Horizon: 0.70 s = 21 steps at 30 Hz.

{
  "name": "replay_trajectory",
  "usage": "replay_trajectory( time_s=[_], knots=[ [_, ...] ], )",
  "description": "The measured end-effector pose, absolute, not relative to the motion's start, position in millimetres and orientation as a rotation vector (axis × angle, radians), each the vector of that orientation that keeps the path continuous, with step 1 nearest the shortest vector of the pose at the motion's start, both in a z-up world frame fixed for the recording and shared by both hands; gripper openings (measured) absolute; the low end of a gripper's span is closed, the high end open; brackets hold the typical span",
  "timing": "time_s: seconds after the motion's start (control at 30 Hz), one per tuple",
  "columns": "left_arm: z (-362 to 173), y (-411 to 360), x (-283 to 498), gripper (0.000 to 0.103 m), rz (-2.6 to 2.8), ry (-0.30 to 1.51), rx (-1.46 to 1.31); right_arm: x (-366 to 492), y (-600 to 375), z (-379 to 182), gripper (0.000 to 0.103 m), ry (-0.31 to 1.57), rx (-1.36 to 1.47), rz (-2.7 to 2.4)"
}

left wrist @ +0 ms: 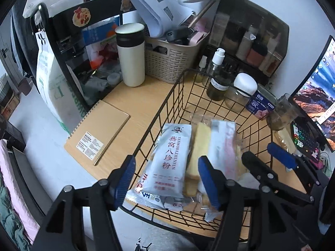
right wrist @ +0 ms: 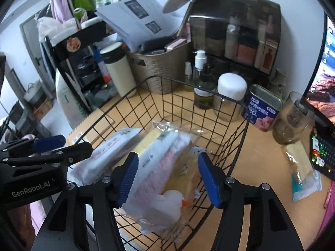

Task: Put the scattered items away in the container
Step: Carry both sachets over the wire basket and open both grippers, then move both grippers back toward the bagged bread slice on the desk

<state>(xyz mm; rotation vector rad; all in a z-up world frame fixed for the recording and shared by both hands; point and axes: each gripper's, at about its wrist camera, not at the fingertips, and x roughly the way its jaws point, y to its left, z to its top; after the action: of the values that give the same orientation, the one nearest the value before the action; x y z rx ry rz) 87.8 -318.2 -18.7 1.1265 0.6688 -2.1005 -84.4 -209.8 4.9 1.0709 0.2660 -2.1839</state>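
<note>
A black wire basket (left wrist: 167, 102) (right wrist: 134, 96) stands on the wooden desk. In it lie a white sachet with red Chinese print (left wrist: 169, 161) (right wrist: 106, 150), a clear pack of yellow cake slices (left wrist: 199, 144) (right wrist: 148, 140), a white and pink packet (left wrist: 226, 146) (right wrist: 155, 167) and a small white duck toy (right wrist: 169, 205). My left gripper (left wrist: 167, 182) is open and empty above the basket's near left rim. My right gripper (right wrist: 167, 177) is open and empty above the packets; it also shows in the left wrist view (left wrist: 263, 154). Another clear cake pack (right wrist: 301, 167) lies on the desk right of the basket.
Behind the basket stand a white tumbler (left wrist: 130, 56), a woven bin (left wrist: 167, 62), a pump bottle (right wrist: 203, 87), a white-lidded jar (right wrist: 230, 96), a blue can (right wrist: 261, 110) and a glass (right wrist: 293, 121). A spiral notebook (left wrist: 96, 133) lies left. A monitor (left wrist: 318, 96) and keyboard (right wrist: 320, 152) are right.
</note>
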Motion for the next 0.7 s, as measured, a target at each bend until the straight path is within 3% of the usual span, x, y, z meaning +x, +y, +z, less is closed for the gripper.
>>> replay_trajectory(
  time_s=[0.4, 0.7],
  knots=[
    [-1, -292, 77, 0.068, -2.15, 0.631, 1.122, -84, -167, 21, 0.06, 0.206, 1.049, -2.228],
    [12, -238, 35, 0.069, -2.259, 0.562, 1.164, -92, -79, 22, 0.06, 0.124, 1.104, -2.351]
  ],
)
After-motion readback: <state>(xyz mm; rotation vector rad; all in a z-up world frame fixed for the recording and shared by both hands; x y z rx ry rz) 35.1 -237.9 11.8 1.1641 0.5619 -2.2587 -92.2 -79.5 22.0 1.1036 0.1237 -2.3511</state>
